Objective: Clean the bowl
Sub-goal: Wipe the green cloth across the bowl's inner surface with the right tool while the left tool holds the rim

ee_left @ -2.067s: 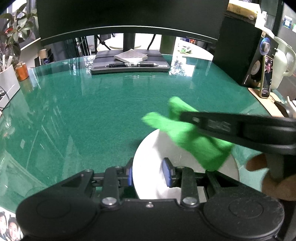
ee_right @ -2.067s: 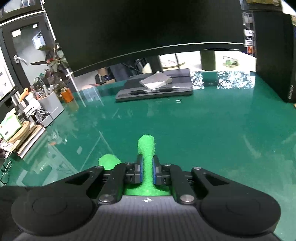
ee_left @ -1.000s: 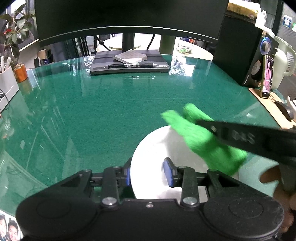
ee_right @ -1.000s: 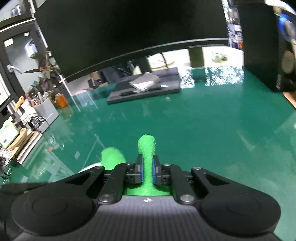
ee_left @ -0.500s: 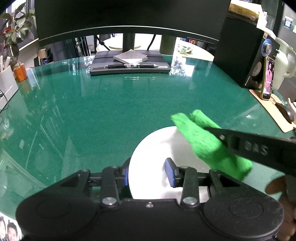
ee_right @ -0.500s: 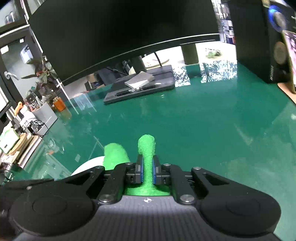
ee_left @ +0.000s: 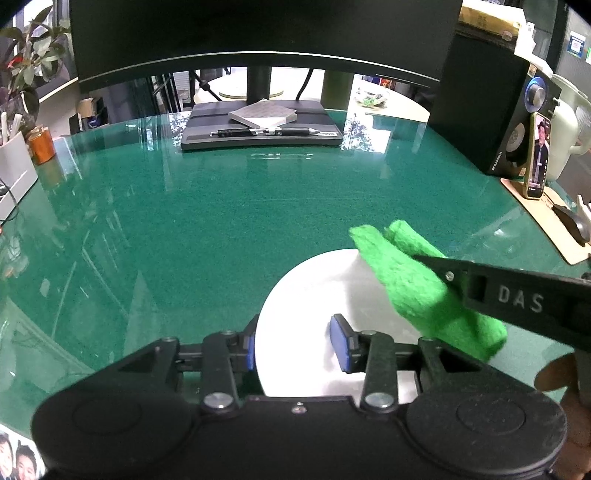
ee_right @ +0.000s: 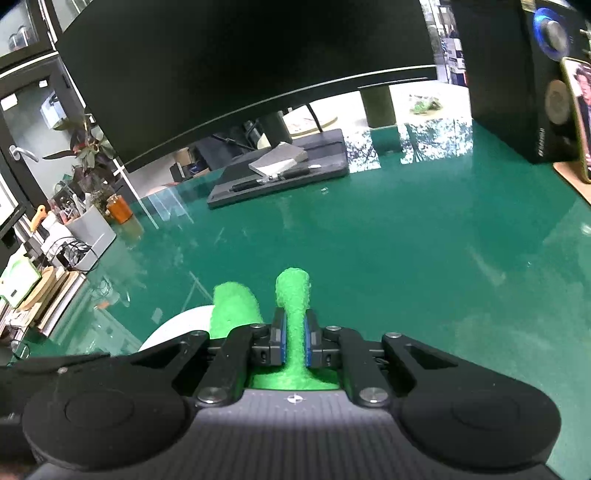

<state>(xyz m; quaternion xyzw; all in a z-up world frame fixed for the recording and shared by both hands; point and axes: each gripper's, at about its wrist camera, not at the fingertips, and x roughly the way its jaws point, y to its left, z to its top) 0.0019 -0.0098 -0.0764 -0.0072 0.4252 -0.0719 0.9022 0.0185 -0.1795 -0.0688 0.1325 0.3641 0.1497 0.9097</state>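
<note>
A white bowl sits on the green glass table right in front of my left gripper. The left jaws straddle the bowl's near rim, one blue pad outside and one inside; whether they pinch it is unclear. My right gripper is shut on a bright green cloth. In the left wrist view the cloth lies over the bowl's right side, held by the right gripper's black arm. The bowl's rim shows low left in the right wrist view.
A curved monitor stands at the back with a dark tray holding a notepad and pens. A black speaker and a phone stand right. A white organiser and orange can stand left.
My right gripper with the green cloth has swept rightward across the bowl, from its middle to its right edge. The left gripper and bowl have stayed in place.
</note>
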